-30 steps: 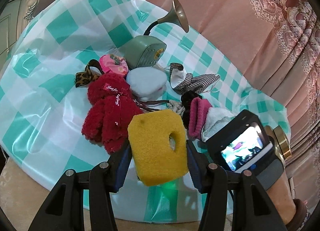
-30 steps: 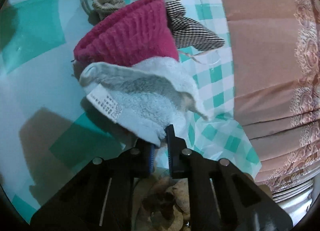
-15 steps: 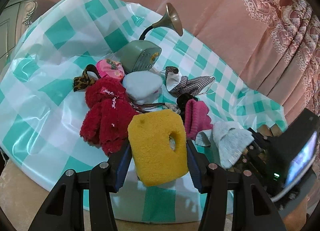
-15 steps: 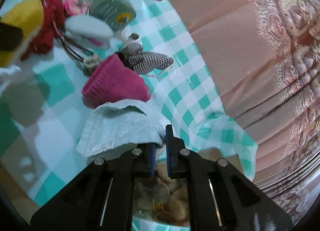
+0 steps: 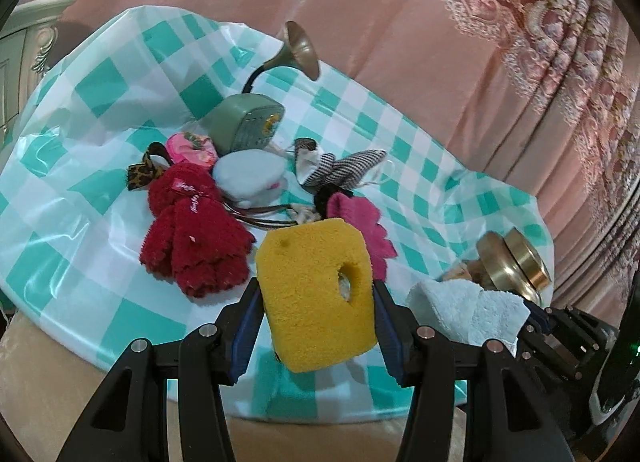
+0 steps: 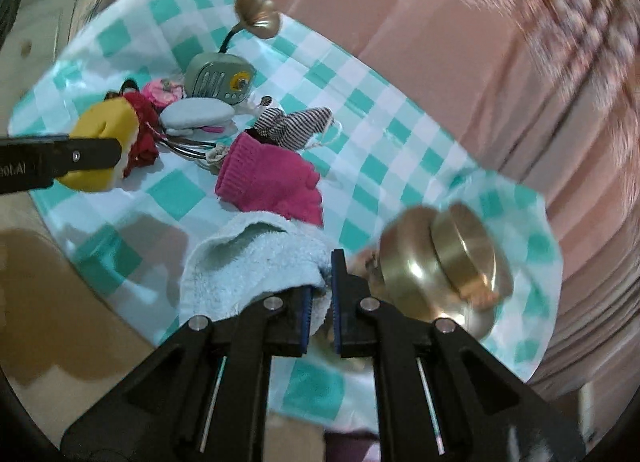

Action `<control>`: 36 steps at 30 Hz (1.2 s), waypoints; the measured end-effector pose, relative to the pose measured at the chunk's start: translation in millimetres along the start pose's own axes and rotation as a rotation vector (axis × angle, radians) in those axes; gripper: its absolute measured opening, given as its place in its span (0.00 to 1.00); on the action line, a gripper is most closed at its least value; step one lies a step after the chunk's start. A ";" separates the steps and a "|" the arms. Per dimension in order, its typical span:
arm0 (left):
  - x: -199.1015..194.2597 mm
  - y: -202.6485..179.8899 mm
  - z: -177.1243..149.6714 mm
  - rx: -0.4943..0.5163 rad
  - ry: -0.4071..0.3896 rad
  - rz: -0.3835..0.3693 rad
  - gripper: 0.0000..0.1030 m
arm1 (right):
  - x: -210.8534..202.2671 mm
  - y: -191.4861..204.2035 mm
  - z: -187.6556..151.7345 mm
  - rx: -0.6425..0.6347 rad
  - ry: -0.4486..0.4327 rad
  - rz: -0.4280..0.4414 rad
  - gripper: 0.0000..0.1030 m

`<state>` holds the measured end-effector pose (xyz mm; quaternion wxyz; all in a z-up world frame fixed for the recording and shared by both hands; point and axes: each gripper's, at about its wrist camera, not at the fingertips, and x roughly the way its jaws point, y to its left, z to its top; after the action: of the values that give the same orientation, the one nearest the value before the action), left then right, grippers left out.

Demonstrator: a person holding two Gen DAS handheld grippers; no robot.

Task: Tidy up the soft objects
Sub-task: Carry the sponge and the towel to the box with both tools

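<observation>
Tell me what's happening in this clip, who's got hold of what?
A person with two handheld grippers is sorting soft items on a table with a teal checked tablecloth. The left gripper is clamped on a yellow sponge, held above the near table edge. The right gripper pinches a light blue towel beside a brass jar. A red plush toy, a pink knit glove and other small fabric pieces lie on the cloth near a green radio-like gadget.

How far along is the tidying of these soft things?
Nothing looks sorted yet. In hand: the left gripper holds a yellow sponge; the right gripper pinches a pale blue towel. Left on the checked cloth: red gloves, pink glove, blue pouch, houndstooth piece.
</observation>
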<state>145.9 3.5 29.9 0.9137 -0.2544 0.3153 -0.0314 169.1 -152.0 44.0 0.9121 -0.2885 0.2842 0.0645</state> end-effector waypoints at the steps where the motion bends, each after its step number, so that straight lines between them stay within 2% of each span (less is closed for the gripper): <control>1: -2.5 -3.2 -2.2 0.006 0.001 -0.005 0.52 | -2.0 -4.3 -3.3 0.020 0.001 0.004 0.10; 7: -14.8 -20.9 -16.8 0.038 0.017 -0.039 0.52 | -22.5 -28.6 -33.8 0.187 0.013 0.061 0.10; 18: -36.9 -83.8 -56.4 0.162 0.065 -0.148 0.51 | -62.6 -75.4 -87.3 0.413 0.029 0.118 0.10; 29: -49.3 -149.7 -101.7 0.312 0.138 -0.255 0.51 | -104.8 -121.8 -136.0 0.530 0.029 0.073 0.10; 36: -50.5 -191.7 -134.9 0.411 0.215 -0.326 0.51 | -118.5 -146.3 -168.9 0.592 0.049 0.030 0.10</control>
<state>45.4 -212.1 60.5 0.8903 -0.1061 0.3524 -0.2680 30.7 -362.3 68.0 0.9483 -0.0075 0.3170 -0.0147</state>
